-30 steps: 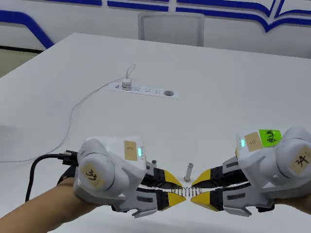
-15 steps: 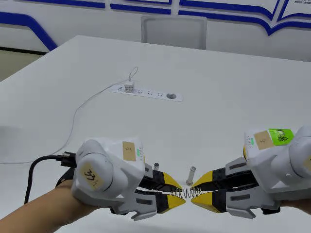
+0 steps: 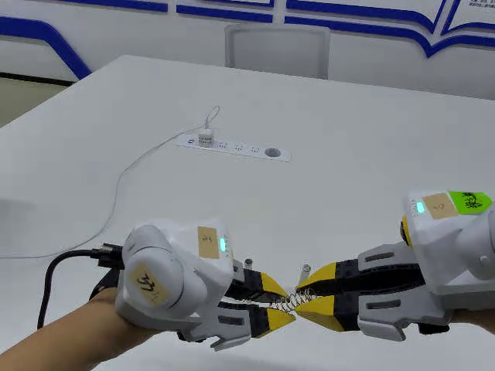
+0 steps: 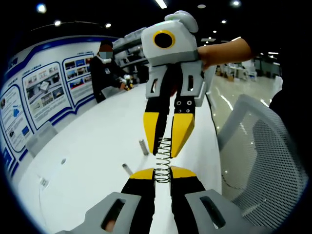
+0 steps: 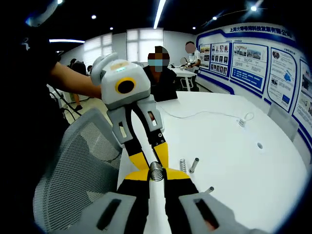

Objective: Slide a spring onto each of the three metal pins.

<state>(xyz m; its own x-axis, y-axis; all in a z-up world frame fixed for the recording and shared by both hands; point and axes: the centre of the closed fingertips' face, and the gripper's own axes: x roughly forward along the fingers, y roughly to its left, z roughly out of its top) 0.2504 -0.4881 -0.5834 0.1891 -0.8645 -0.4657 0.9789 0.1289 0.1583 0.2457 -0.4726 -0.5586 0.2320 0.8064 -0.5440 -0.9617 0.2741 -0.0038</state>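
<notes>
- L gripper (image 4: 163, 174): jaws are pressing nearly together, yellow tips pinching the near end of the spring (image 4: 163, 158). The coil is running straight out from them.
- R gripper (image 4: 165, 146) is coming in from opposite, nose to nose w/ the L. Its jaws are sitting narrow too, clamping the spring's far end btwn the yellow tips.
- R gripper view: R gripper (image 5: 156, 175) is gripping the spring (image 5: 156, 170) end-on, w/ the L gripper (image 5: 152, 160) facing it just beyond.
- Head view: L gripper (image 3: 288, 304) and R gripper (image 3: 302, 300) are meeting tip to tip, almost touching. The spring (image 3: 292, 298) is bridging the short gap, slanting up toward the R. It is sitting on neither pin.
- Left pin (image 3: 248, 265) is standing upright on the table (image 3: 348, 154) just behind the L jaws.
- Right pin (image 3: 305, 270) is standing just behind the R upper jaw, partly covered by it.
- Second spring (image 5: 183, 165) is sitting on the table just beside a pin, apart from both grippers.
- Further out a power strip (image 3: 232, 147) is lying mid-table w/ a white cable (image 3: 124, 182) trailing toward the L edge. A chair (image 3: 277, 46) is standing at the far side.
- Vs 0.5 s ago the backdrop is sitting the same, so the camera isn't shifting.
- R gripper's body is now riding higher, w/ its nose dipping toward the L tips.
- The gap btwn the tips is looking shorter, and the spring is slanting where it was level.
- L gripper is staying where it was. The right pin, fully showing before, is now half hiding behind the R jaw.
</notes>
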